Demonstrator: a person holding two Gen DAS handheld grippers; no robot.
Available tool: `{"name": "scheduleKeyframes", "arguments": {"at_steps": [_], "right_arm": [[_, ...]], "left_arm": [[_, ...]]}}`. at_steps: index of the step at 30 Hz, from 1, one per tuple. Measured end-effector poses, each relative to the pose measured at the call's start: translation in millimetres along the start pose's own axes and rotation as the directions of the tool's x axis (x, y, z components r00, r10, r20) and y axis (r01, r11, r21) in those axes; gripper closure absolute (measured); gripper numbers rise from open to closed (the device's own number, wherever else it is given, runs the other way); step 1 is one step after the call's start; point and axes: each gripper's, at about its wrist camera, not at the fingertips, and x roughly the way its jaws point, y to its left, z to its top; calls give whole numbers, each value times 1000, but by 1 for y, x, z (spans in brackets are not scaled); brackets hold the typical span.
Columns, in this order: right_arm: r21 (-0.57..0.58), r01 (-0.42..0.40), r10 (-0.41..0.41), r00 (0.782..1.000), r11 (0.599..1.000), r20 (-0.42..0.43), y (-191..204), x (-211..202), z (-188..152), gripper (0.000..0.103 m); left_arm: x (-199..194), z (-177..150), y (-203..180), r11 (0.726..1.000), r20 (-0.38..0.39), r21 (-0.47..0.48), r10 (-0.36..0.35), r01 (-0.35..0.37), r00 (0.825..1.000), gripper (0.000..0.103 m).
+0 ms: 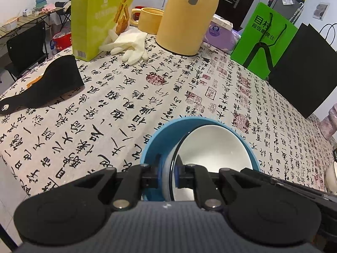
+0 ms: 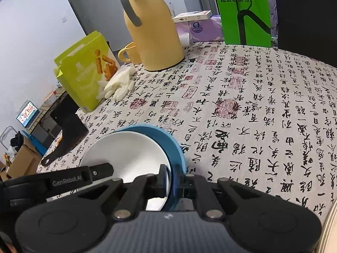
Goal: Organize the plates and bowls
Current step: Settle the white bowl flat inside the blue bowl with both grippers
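left jaws: left gripper (image 1: 168, 175) clamped together over the doubled rim — blue bowl (image 1: 151, 145) outside, white bowl (image 1: 212, 147) nested inside it.
right jaws: right gripper (image 2: 171, 184) likewise pinched shut on the opposite rim of the same pair, white bowl (image 2: 128, 154) to its left, blue bowl (image 2: 175, 147) wrapping round.
why held so: my reading — a grip on each side keeps the nested bowls from sliding apart or tipping while carried as one stack; pinching both walls at once locks white into blue.
bowl position: directly ahead of both jaws, tilted, low over the calligraphy-print counter (image 1: 105, 105); contact with the cloth cannot be told.
open room ahead: broad bare cloth beyond the bowls in both views.
far obstacles: yellow thermos jug (image 1: 185, 16), snack box (image 1: 99, 19), rubber glove (image 1: 128, 44), green paper bag (image 1: 263, 42), black bag (image 1: 303, 71) — all well beyond the jaws.
left of left jaws: black holder (image 1: 52, 82) lying flat near the counter edge.
edge risk: counter edge runs close below-left of the left jaws — setting down forward looks safer.
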Motion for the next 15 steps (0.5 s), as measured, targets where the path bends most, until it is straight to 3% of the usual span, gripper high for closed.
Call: {"name": "scheduleKeyframes", "arguments": {"at_steps": [15], "right_arm": [[3, -1, 1, 1000, 1000, 24, 1, -3, 0, 97]], "left_arm": [[5, -3, -18, 991, 23, 86, 100, -102, 995, 90]]}}
